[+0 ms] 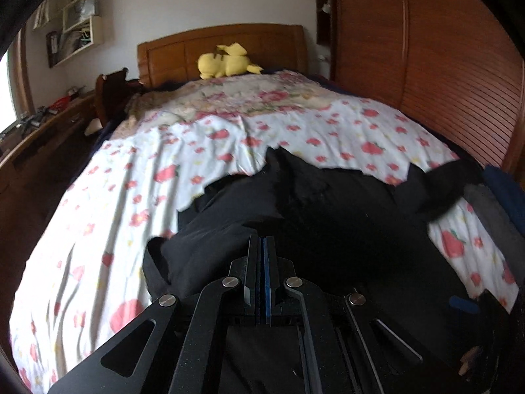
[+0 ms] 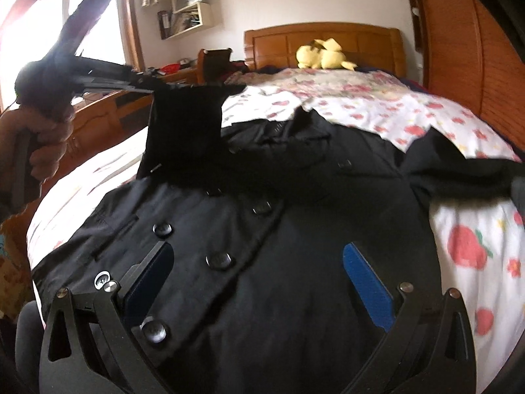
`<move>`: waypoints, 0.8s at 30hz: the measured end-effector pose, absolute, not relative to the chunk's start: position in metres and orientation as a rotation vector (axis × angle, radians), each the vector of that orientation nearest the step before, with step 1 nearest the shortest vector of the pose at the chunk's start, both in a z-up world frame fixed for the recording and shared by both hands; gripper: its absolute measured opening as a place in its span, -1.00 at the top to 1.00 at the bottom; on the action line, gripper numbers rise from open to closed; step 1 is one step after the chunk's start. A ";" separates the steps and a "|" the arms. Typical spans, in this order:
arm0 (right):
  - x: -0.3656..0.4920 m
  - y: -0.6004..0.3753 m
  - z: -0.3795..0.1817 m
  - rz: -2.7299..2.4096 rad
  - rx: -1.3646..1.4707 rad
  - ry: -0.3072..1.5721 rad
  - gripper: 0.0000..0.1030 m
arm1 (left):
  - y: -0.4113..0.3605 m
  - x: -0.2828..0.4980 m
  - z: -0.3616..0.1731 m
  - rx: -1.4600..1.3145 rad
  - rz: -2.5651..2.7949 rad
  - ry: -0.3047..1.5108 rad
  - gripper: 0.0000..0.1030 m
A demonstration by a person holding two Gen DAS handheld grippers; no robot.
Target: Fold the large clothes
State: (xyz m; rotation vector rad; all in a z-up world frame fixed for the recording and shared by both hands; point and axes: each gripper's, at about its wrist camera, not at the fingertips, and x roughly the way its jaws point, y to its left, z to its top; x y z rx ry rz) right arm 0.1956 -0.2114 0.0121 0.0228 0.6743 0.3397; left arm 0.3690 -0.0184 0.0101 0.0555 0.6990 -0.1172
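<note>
Blue-padded fingers (image 2: 367, 282) of the right gripper (image 2: 259, 279) stand wide apart over the black double-breasted coat (image 2: 295, 229), whose buttons (image 2: 219, 259) lie between and just ahead of them. Up to their left, the left gripper (image 2: 144, 87), held in a hand (image 2: 46, 138), is clamped on a lifted coat sleeve (image 2: 187, 124) above the strawberry-print bedsheet (image 2: 459, 229).

Coat (image 2: 295, 229) spread on bed (image 1: 98, 229), plush toy (image 1: 226, 62) behind by headboard (image 1: 183, 49), wardrobe (image 1: 443, 65) right.

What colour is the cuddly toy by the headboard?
Yellow. The cuddly toy shows best in the right wrist view.
</note>
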 end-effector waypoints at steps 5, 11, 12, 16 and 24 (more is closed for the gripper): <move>0.190 -0.215 0.013 0.335 0.029 0.665 -1.00 | -0.024 0.353 -0.002 0.070 -0.150 0.743 0.98; 0.188 -0.212 0.006 0.322 0.001 0.692 -1.00 | -0.018 0.320 -0.023 0.025 -0.160 0.737 0.97; 0.188 -0.212 0.006 0.318 -0.006 0.691 -1.00 | -0.014 0.319 -0.026 0.006 -0.164 0.736 0.97; 0.186 -0.211 0.003 0.304 -0.019 0.707 -1.00 | -0.005 0.298 -0.028 0.002 -0.155 0.694 0.94; 0.194 -0.194 0.011 0.341 -0.057 0.741 -1.00 | 0.024 0.250 -0.020 -0.057 -0.119 0.558 0.49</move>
